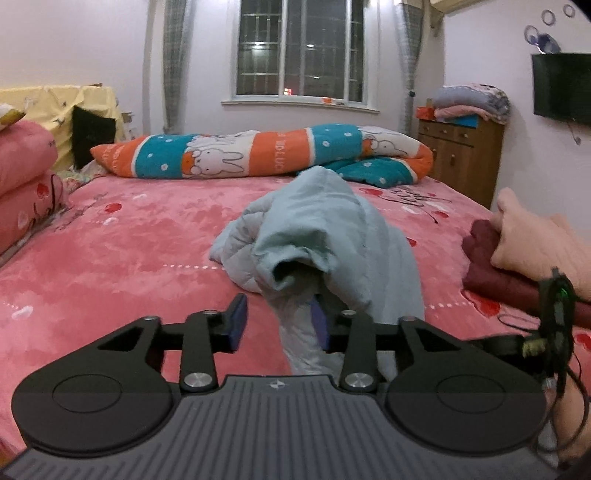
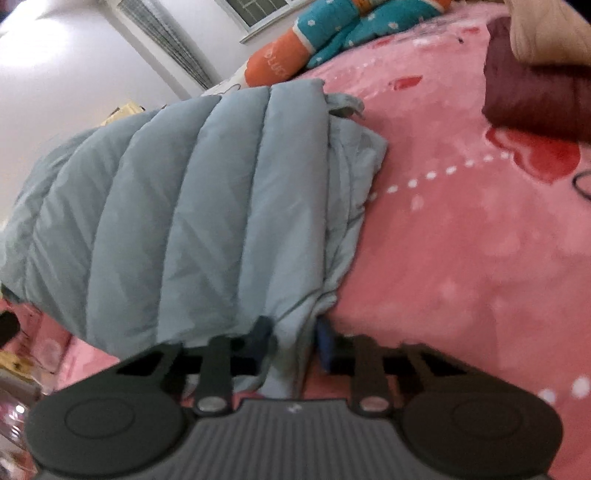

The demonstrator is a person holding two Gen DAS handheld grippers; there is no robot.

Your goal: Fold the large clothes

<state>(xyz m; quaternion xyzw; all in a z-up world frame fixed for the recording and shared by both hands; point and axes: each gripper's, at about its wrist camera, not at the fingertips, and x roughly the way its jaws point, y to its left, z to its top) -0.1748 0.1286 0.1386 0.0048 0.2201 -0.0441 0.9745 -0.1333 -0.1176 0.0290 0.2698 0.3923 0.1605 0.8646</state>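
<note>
Left wrist view: we see our left gripper (image 1: 279,319) w/ its jaws apart. A fold of the pale blue quilted jacket (image 1: 317,236) hangs down between the pads, draped over the right-hand pad; the left-hand pad stands clear of the cloth, so we read no squeeze here. The jacket sits bunched in a heap near the middle of the pink bed (image 1: 129,251), just ahead of the gripper. At the far edge of the bed lies a rolled orange & teal blanket (image 1: 258,151) w/ rabbit print. On the right a hand (image 1: 535,240) rests on a folded dark red garment (image 1: 487,266). Pink pillows (image 1: 26,177) are stacked at left; a wooden cabinet (image 1: 461,155) stands by the far wall under the window (image 1: 301,51).

Right wrist view, tilted & a bit blurred: our right gripper (image 2: 291,343) has its jaws drawn close together, clamped on the jacket's (image 2: 177,214) lower edge, cloth pinched between the pads. The quilted panel spreads up & left from the grip, lifted off the bed (image 2: 461,240) there. The dark red garment (image 2: 535,103) lies top right, apart from the jacket, w/ the blanket (image 2: 332,33) beyond.
</note>
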